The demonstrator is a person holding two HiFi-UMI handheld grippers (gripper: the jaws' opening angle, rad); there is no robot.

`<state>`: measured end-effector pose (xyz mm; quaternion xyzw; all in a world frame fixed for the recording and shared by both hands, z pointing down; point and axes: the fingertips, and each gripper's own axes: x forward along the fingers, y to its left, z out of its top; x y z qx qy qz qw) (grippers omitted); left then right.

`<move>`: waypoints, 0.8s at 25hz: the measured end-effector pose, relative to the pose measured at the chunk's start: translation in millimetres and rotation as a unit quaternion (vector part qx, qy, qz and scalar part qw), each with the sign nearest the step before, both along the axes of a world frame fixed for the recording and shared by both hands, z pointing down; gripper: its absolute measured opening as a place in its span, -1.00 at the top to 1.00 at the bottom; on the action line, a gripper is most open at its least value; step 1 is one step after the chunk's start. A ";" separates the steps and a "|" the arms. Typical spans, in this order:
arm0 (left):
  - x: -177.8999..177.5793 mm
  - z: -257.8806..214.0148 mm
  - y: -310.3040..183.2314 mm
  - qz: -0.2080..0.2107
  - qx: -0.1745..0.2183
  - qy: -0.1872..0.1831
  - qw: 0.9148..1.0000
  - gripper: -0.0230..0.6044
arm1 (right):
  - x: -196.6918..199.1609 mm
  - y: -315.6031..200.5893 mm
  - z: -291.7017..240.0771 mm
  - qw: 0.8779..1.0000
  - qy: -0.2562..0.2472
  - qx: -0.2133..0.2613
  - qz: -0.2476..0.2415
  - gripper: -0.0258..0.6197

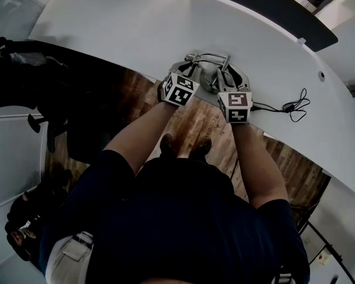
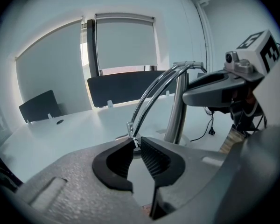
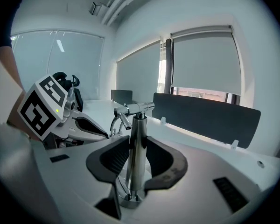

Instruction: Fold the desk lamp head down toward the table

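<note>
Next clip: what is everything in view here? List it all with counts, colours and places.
desk lamp: one, silver metal, at the table's near edge
table: one, white, curved
cable: one, black, on the table right of the lamp
divider panels: two, dark, upright on the table's far side
blinds: two, grey, on the windows behind
chair: one, black, left of the table
floor: brown wood
shoes: two, dark, on the floor
left gripper: grey, black pads, shut on the lamp's thin curved arm
right gripper: grey, black pads, shut on the lamp's upright post
</note>
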<state>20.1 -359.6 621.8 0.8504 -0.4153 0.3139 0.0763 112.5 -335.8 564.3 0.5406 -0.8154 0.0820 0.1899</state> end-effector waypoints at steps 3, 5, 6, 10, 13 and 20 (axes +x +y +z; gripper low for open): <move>-1.2 -1.9 0.5 0.011 -0.015 -0.009 1.000 0.76 | -0.1 0.1 0.0 1.000 0.018 -0.002 -0.001 0.55; -2.4 -9.0 2.1 0.019 -0.007 -0.018 1.000 0.76 | 0.6 1.6 -1.9 1.000 0.025 -0.004 0.003 0.55; -3.7 -13.3 4.5 0.024 -0.002 -0.020 1.000 0.76 | 1.1 4.2 -3.6 1.000 0.027 -0.003 0.004 0.56; -13.6 -37.7 21.6 0.033 0.012 -0.006 0.999 0.76 | 7.2 23.6 -13.9 1.000 0.006 -0.006 0.012 0.57; -18.7 -67.4 44.5 0.038 0.025 0.027 0.999 0.77 | 6.8 47.5 -27.8 1.000 -0.024 -0.009 0.016 0.59; -6.0 -139.5 119.4 0.113 0.070 0.085 0.987 0.78 | -39.3 113.2 -72.2 0.998 -0.038 0.020 -0.043 0.66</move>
